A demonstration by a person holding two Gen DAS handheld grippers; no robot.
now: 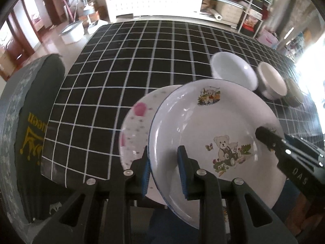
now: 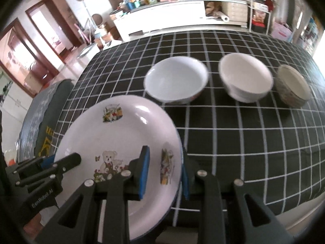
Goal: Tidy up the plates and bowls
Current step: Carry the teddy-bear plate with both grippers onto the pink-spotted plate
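Both grippers' fingers pinch the bear plate's rim: the left gripper [image 1: 166, 170] on its left edge, the right gripper [image 2: 165, 172] on its right edge. The bear plate [image 1: 203, 126] is tilted above the counter's [image 2: 243, 142] near edge. A pink-spotted plate [image 1: 136, 126] lies behind it. Three bowls [image 2: 175, 81] stand in a row beyond.
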